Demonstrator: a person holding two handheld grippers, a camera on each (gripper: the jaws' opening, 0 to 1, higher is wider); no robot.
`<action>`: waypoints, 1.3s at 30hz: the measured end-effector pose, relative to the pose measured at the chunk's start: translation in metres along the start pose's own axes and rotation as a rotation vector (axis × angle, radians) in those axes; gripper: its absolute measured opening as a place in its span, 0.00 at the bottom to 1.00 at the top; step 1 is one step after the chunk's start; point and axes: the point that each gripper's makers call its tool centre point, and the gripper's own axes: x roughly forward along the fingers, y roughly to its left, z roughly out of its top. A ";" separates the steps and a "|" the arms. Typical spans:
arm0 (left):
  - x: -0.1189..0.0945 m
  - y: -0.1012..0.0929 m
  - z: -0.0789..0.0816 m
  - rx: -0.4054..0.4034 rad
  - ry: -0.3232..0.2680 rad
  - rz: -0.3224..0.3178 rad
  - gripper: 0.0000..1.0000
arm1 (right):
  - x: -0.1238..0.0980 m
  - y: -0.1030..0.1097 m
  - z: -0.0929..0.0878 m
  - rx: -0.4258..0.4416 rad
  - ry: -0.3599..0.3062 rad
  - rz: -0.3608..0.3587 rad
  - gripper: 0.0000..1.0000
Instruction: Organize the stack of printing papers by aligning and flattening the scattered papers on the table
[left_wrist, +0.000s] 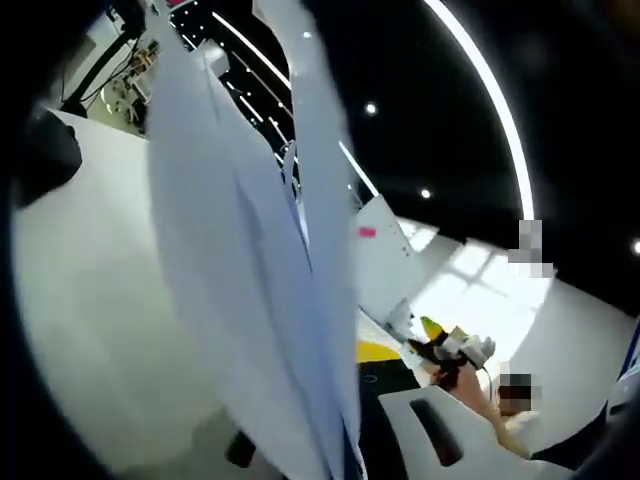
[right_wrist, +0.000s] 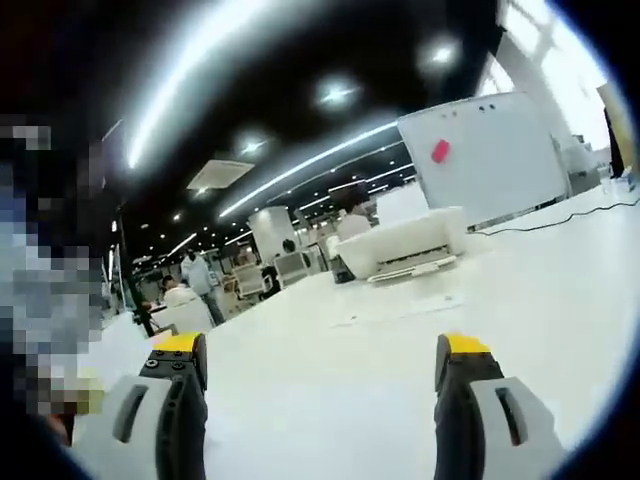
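Your left claw (left_wrist: 340, 450) has a bunch of papers (left_wrist: 250, 270) pinched at its base; they rise off the white surface (left_wrist: 90, 300) fanned apart, their edges not aligned. Your right claw (right_wrist: 320, 400) stands wide open over the surface with nothing between its tips. By my judgement you are partway: the sheets are gathered and lifted, but squaring their edges, laying them down and pressing them flat are not yet done.
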 end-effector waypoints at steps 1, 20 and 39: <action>0.000 0.000 -0.001 0.005 0.005 0.000 0.07 | 0.003 -0.004 -0.004 0.000 0.013 -0.007 0.90; 0.001 0.000 -0.002 0.022 0.012 0.001 0.07 | 0.044 -0.034 -0.043 -0.146 0.200 -0.014 0.89; 0.001 -0.003 -0.005 0.051 0.021 0.001 0.07 | 0.052 -0.052 -0.081 -0.254 0.336 -0.011 0.89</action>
